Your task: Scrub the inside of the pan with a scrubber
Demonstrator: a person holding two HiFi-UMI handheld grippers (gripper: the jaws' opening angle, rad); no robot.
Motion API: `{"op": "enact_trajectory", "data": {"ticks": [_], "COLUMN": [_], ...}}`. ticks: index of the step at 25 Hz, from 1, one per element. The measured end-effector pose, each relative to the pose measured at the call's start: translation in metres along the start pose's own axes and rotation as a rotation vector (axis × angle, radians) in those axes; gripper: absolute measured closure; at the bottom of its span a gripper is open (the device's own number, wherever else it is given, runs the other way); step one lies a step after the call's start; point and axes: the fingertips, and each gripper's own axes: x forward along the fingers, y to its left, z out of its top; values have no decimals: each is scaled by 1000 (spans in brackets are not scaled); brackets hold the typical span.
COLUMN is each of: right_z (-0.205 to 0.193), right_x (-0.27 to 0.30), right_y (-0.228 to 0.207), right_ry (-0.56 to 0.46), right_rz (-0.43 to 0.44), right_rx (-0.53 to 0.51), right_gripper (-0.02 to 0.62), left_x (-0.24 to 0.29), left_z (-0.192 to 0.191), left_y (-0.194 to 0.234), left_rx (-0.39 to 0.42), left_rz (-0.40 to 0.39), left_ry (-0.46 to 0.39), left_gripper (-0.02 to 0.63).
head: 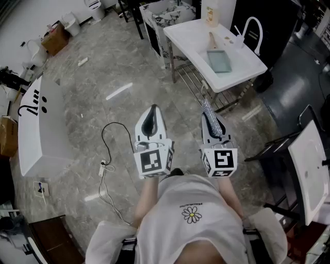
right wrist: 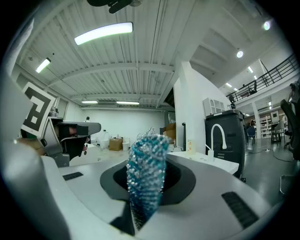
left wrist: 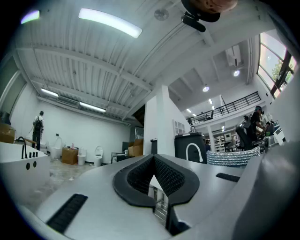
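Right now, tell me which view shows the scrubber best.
Right gripper view: the scrubber fills the centre, clamped between the jaws, its blue glittery mesh clear. Head view shows it small; left gripper view, only a silvery strip.

A white table (head: pixel 192 35) bears pan (head: pixel 219 61) and bottle (head: pixel 210 15).

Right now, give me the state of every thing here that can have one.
left gripper: shut, empty
right gripper: shut on the scrubber
scrubber: clamped, end poking out beyond the gripper
pan: open side up on the white table, untouched
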Motion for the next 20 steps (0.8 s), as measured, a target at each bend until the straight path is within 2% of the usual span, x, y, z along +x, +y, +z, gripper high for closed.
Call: {"op": "enact_trajectory", "data": {"ticks": [9, 16, 20], "right_z": [1, 0, -13], "right_x": [-2, 1, 0], "right_y": [13, 17, 17], "right_ry": [6, -21, 26], "right_rz": [27, 36, 33], "right_rx": [5, 46, 59], "right_gripper": [538, 538, 537], "left_x": [-4, 2, 0], "left_z": [1, -4, -12], "left_y": [5, 1, 2], "left_rx": [25, 25, 9], "left_rz": [10, -23, -20], "left_ry": [14, 25, 44], "left_gripper": [591, 591, 591]}}
